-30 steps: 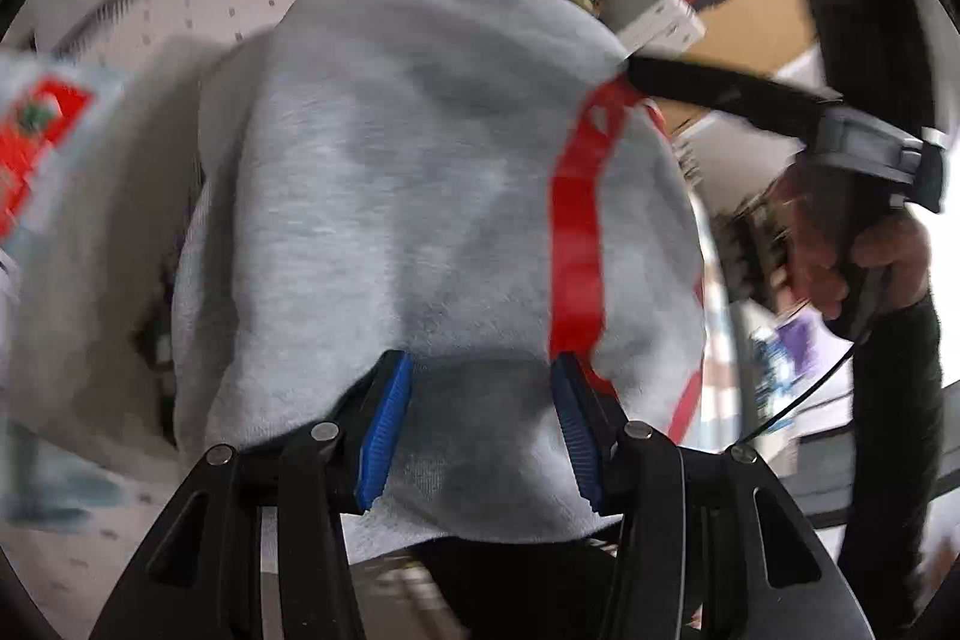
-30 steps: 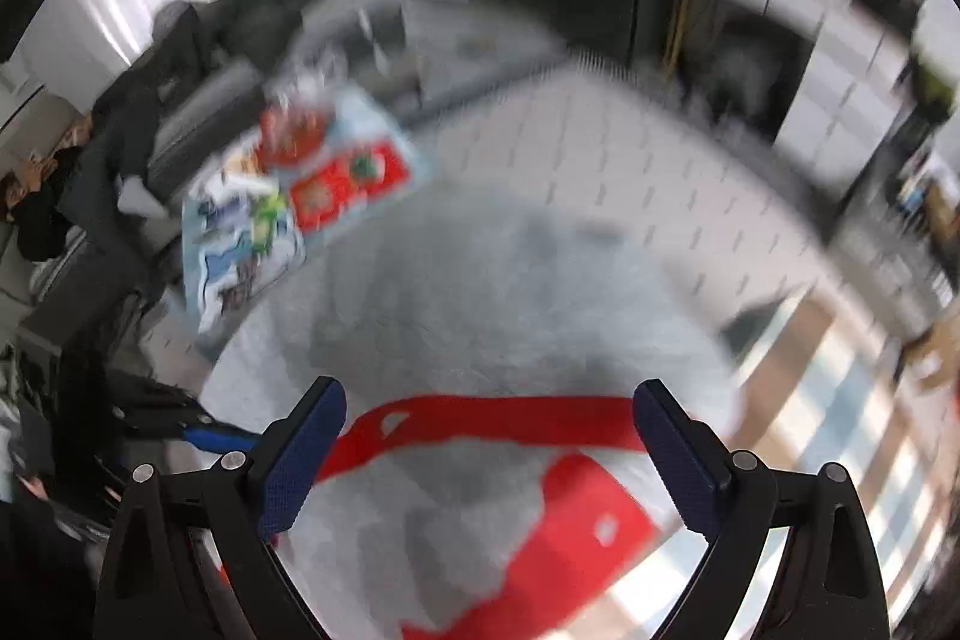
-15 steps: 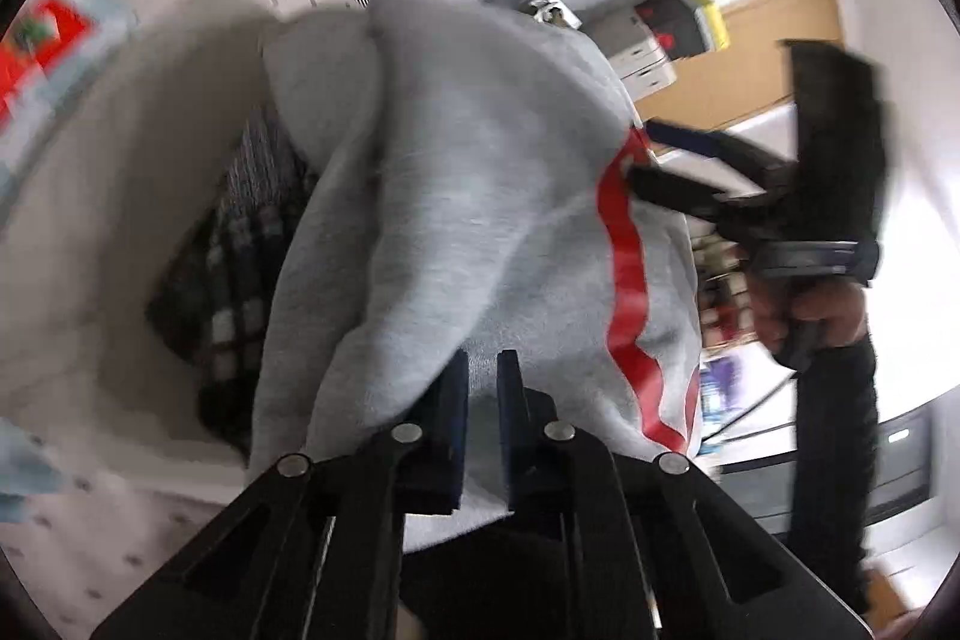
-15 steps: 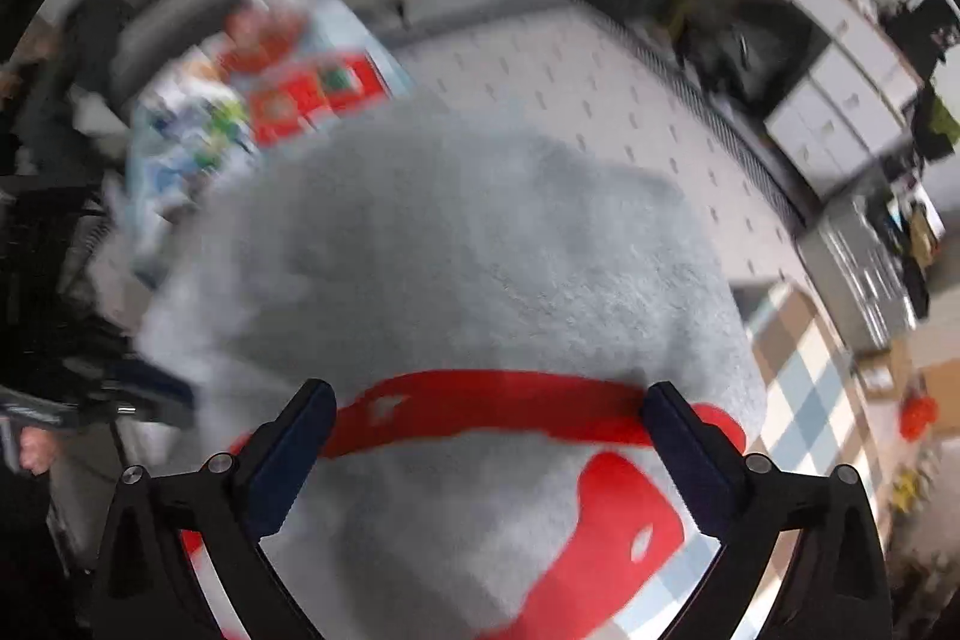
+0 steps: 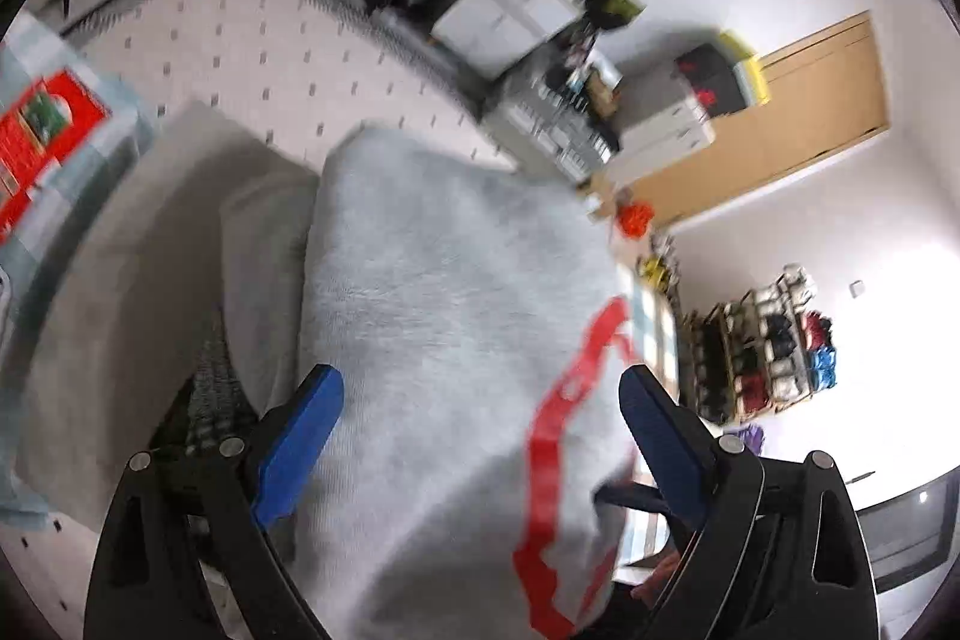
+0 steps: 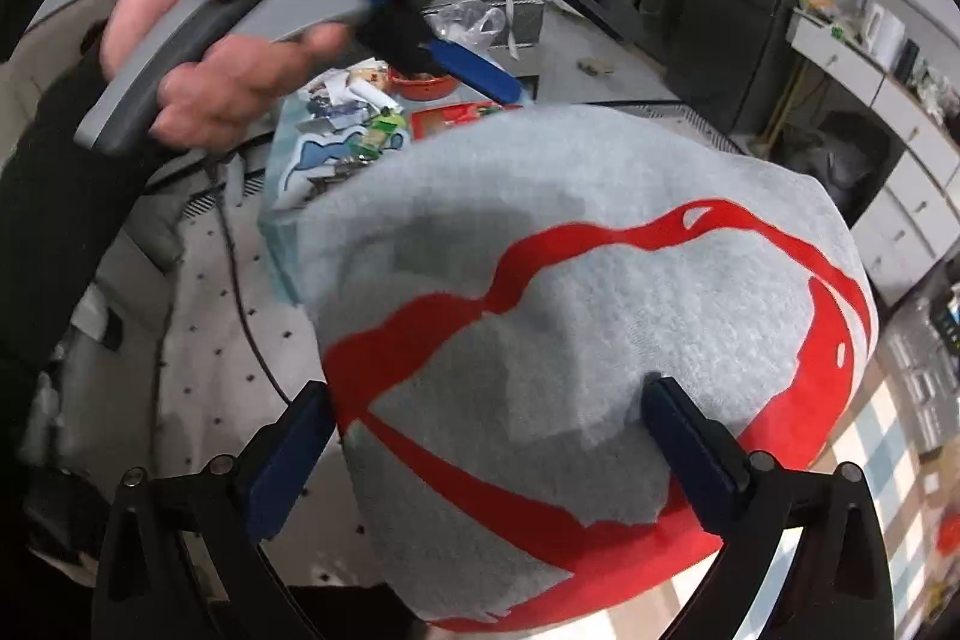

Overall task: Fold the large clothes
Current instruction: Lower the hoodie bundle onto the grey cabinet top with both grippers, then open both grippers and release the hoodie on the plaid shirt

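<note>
The grey fleece sweatshirt with a red printed band (image 6: pixel 600 316) lies bunched in a rounded heap on the pale dotted worktop (image 5: pixel 252 58), with a second light grey cloth (image 5: pixel 180 244) beside it on the left in the left wrist view. It fills the foreground of both views and sits between the fingers of each tool.

The left hand-held gripper (image 5: pixel 480 424) is opening; its blue pads (image 5: pixel 300 436) stand apart on either side of the fleece and do not pinch it. The right hand-held gripper (image 6: pixel 492 436) is spread wide, its dark blue pads (image 6: pixel 690 436) flanking the heap's near edge, the right one close against the fabric though no clamp is visible. So neither tool seems to hold the garment at this moment. In the right wrist view, the person's hand (image 6: pixel 198 46) grips the grey handle of the other tool above the far side of the heap.

The step in hand looks like a re-grip between folds. To do it well, each tool should probably find a single clear edge or corner instead of biting into the thick middle, where several layers would be caught together. The red band may serve as a guide to the garment's front. Taking two matching points well apart would let the cloth be drawn flat before folding. Motion blur hides the hem, so I cannot tell where the edges run.
</note>
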Demonstrator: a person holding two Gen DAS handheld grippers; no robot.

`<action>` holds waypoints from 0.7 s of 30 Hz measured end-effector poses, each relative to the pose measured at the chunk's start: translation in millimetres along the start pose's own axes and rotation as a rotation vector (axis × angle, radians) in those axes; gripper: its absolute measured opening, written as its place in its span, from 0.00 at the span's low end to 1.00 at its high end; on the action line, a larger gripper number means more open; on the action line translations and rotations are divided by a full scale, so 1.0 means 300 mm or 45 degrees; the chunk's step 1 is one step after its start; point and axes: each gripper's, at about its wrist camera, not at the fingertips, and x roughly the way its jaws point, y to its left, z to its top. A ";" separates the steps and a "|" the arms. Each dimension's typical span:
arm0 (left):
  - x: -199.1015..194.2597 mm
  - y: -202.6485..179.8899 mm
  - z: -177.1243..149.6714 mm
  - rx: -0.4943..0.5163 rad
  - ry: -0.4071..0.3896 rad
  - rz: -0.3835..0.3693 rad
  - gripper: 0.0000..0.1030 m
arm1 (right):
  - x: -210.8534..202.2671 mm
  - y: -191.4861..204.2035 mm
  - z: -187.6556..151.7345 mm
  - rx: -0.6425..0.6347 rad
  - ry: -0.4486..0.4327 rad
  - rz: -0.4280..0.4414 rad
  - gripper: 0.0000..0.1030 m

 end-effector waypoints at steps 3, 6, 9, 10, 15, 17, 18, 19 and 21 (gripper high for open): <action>0.035 0.007 -0.008 -0.014 0.022 0.074 0.88 | 0.002 -0.033 -0.018 0.072 -0.033 0.104 1.00; 0.058 0.031 -0.005 -0.025 -0.014 0.111 0.88 | -0.002 -0.058 -0.016 0.121 -0.046 0.191 1.00; 0.061 0.053 -0.030 -0.021 -0.003 0.284 0.88 | 0.003 -0.072 -0.006 0.163 -0.073 0.240 1.00; 0.050 0.051 -0.049 -0.056 0.011 0.238 0.88 | 0.000 -0.071 -0.007 0.170 -0.080 0.240 1.00; -0.130 -0.033 -0.113 -0.069 -0.157 0.195 0.88 | -0.108 -0.095 -0.023 0.315 -0.234 0.279 1.00; -0.195 -0.093 -0.157 -0.015 -0.220 0.254 0.88 | -0.200 -0.109 -0.053 0.407 -0.357 0.313 1.00; -0.238 -0.133 -0.196 0.017 -0.261 0.271 0.88 | -0.246 -0.108 -0.071 0.433 -0.421 0.300 1.00; -0.247 -0.153 -0.214 0.041 -0.287 0.277 0.88 | -0.307 -0.103 -0.096 0.457 -0.502 0.283 1.00; -0.318 -0.238 -0.325 0.120 -0.389 0.318 0.88 | -0.422 -0.095 -0.157 0.513 -0.621 0.226 1.00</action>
